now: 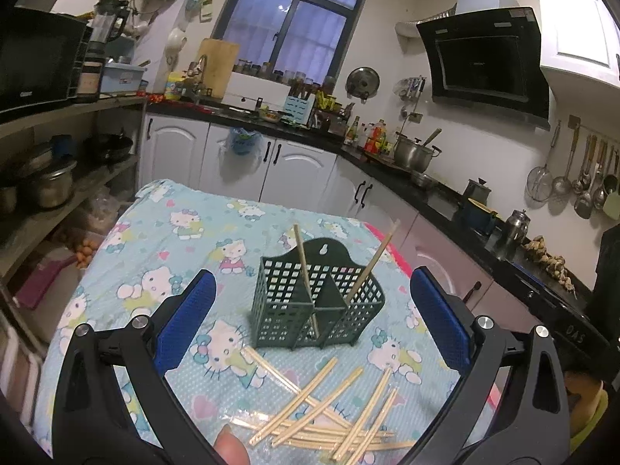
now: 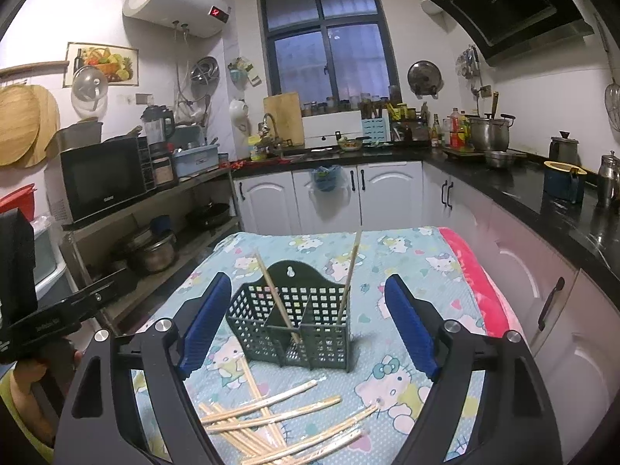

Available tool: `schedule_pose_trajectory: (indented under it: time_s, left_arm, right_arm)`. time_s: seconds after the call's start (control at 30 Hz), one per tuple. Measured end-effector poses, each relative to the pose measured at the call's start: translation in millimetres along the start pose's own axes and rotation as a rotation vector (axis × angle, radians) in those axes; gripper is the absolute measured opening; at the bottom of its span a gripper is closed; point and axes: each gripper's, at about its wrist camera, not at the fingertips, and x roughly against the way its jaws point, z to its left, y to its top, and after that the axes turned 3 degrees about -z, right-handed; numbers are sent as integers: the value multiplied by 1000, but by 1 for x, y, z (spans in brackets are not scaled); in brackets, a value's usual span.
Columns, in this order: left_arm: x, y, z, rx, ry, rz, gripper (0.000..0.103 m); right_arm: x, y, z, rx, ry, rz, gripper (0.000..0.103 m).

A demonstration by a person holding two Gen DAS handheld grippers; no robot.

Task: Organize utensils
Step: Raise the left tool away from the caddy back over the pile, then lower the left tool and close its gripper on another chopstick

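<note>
A dark green slotted utensil basket (image 1: 286,310) (image 2: 321,333) stands upright on the cartoon-cat tablecloth (image 1: 174,240). One wooden chopstick (image 1: 302,263) leans in its left compartment and another chopstick (image 1: 372,263) leans in its right one. Several loose chopsticks (image 1: 321,407) (image 2: 271,414) lie crossed on the cloth in front of the basket. My left gripper (image 1: 313,275) is open, its blue pads apart on either side of the basket, with nothing between them. My right gripper (image 2: 308,278) is also open and empty, hovering above the loose pile and facing the basket.
The table's right edge has a pink border (image 2: 476,290) next to white cabinets (image 2: 523,271) under a black counter. Open shelves with pots (image 2: 155,252) stand to the left. A thumb (image 1: 230,445) shows at the bottom of the left wrist view.
</note>
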Motion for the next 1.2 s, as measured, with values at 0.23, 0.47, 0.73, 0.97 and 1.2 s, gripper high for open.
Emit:
schedule_pose_trajectory:
  time_s: [0.23, 0.47, 0.73, 0.97, 1.2]
  left_arm:
    - [14, -10, 6, -12, 25, 10, 92]
    - [19, -26, 17, -1, 46, 51, 92]
    - [17, -51, 24, -15, 52, 116, 92]
    - [17, -73, 27, -29, 59, 159, 92]
    - [11, -91, 34, -19, 62, 211, 92]
  right_arm:
    - [4, -4, 4, 15, 6, 16, 79]
    - [5, -19, 9, 41, 6, 49, 79]
    - [0, -41, 7, 58, -14, 107, 80]
    - [-1, -60, 8, 71, -23, 142, 79]
    - [-4, -76, 7, 64, -14, 192, 80]
